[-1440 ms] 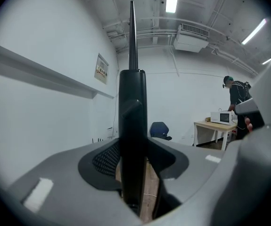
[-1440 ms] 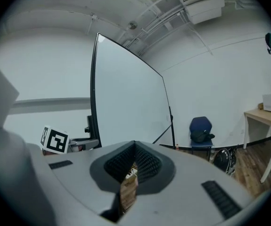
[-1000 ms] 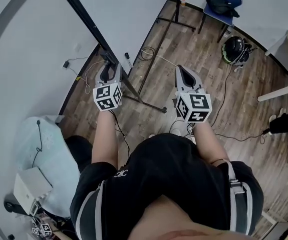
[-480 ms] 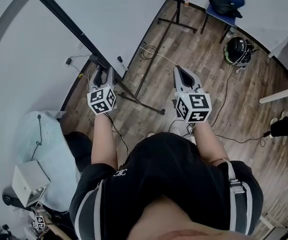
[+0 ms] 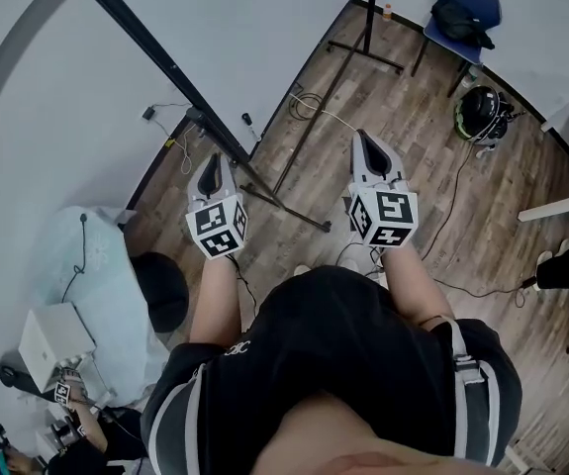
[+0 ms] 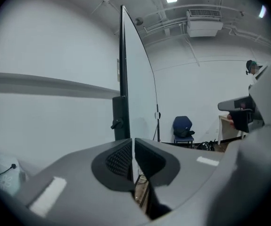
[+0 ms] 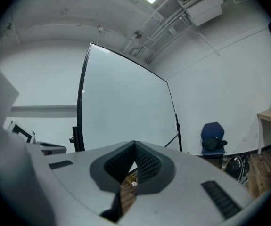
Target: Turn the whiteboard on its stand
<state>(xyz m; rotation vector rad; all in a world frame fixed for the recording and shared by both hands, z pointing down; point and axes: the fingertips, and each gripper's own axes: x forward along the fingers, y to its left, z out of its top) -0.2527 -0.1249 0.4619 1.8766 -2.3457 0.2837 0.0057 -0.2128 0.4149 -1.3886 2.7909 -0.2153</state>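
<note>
The left gripper (image 5: 215, 159) was spread wide around the near side edge of the whiteboard (image 5: 264, 38) a second ago. Now its jaws are closing right on that edge, low down by the stand (image 5: 289, 206). The right gripper (image 5: 365, 139) hasn't changed: pressed together, empty, just off the board.

Black shirt (image 5: 343, 364) with pale stripes (image 5: 187, 414); grey claws (image 5: 215, 161) (image 5: 366, 142) bear black-and-white marker cubes (image 5: 217, 229) (image 5: 383, 216).

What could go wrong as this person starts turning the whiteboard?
1. The left gripper has its jaws closing at the thin edge of the whiteboard; a shallow hold might slip as it turns.
2. Cables lie on the floor by the stand and could snag or cause a trip.
</note>
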